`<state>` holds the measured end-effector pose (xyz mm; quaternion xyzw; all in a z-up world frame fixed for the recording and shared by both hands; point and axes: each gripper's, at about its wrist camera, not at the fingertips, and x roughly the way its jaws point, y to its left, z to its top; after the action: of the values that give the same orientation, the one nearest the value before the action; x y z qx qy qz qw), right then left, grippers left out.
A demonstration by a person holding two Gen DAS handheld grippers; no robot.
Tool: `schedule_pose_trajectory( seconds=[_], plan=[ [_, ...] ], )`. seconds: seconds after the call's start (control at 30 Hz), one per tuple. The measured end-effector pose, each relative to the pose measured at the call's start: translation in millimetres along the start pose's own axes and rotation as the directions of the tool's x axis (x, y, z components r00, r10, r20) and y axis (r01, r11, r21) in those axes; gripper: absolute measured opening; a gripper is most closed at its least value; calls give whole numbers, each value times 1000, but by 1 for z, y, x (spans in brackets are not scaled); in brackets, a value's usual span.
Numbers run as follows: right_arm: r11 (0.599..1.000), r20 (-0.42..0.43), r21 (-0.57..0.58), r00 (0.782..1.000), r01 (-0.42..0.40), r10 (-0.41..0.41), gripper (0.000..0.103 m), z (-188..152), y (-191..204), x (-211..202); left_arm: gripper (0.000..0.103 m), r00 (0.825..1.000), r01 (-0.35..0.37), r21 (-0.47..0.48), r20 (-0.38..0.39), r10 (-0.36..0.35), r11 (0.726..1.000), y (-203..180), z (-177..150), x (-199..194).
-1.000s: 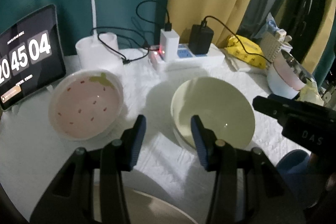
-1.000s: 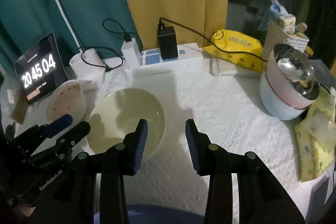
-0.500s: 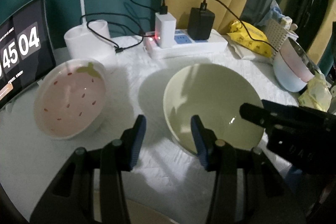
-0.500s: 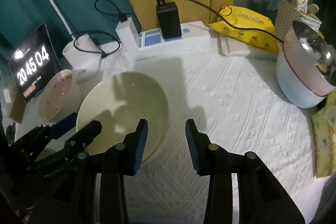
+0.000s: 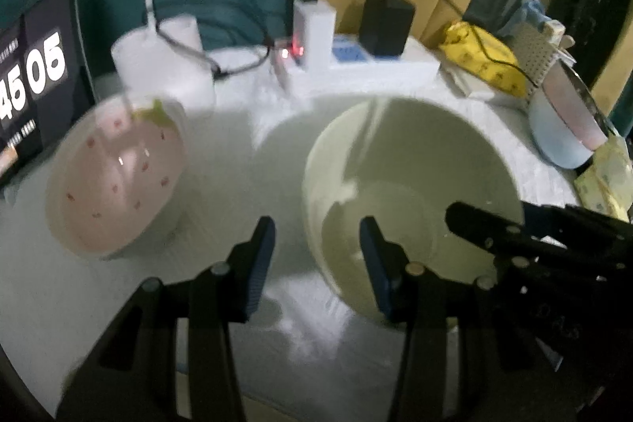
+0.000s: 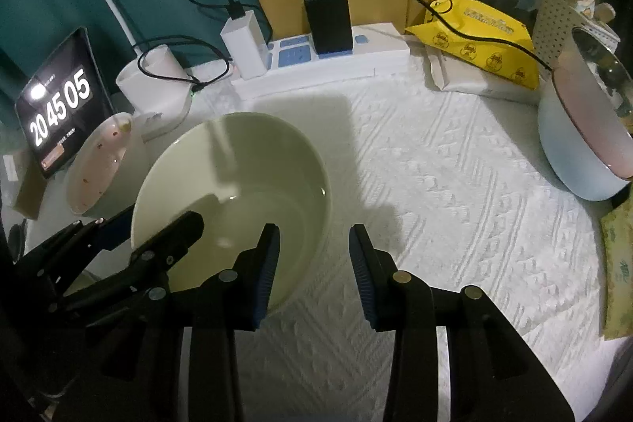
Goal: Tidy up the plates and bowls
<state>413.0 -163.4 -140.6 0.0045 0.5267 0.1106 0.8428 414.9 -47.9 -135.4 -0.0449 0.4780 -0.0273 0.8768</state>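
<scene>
Pale green bowl (image 6: 237, 184): sitting upright on the white textured cloth (image 6: 455, 204), serving as landmark for all entries.

Left gripper (image 5: 314, 244): hovering at the bowl's near-left rim, fingers spread apart, one finger over the bowl's interior, the other outside; whether either is touching the bowl cannot be told.

Right gripper (image 6: 314, 248): hovering at the bowl's near-right rim, fingers apart, straddling the rim, nothing held.

Strawberry-pattern pink bowl (image 5: 118, 176): sitting left of the green bowl, apart from it.

Power strip (image 6: 324, 66): lying behind the bowl, carrying two chargers.

Clock display (image 6: 59, 97): standing far left, behind the pink bowl.

Pink-and-blue pot (image 6: 581, 145): sitting well to the right.
</scene>
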Motion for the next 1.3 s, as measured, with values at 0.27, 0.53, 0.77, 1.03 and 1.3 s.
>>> schedule_pose_trajectory(
  seconds=[0.27,0.53,0.77,1.03,1.3],
  plan=[
    [998,10,-57,1000,16,-15,23,0,11,2,42,999,37,29,2,-37,999,-4,-6,2],
    [998,25,-62,1000,14,-13,18,0,10,-1,33,999,55,46,-1,-55,997,-8,-9,1],
    [998,45,-55,999,15,-12,18,-3,10,-8,33,998,70,40,6,-70,997,-9,-11,-4],
    [999,83,-40,996,-17,21,18,-2,12,-23,32,994,65,13,86,-66,998,-4,-9,-28],
    [999,137,-41,990,-13,19,18,-3,18,-46,33,983,59,34,170,-64,998,-6,-7,-60]
  ],
)
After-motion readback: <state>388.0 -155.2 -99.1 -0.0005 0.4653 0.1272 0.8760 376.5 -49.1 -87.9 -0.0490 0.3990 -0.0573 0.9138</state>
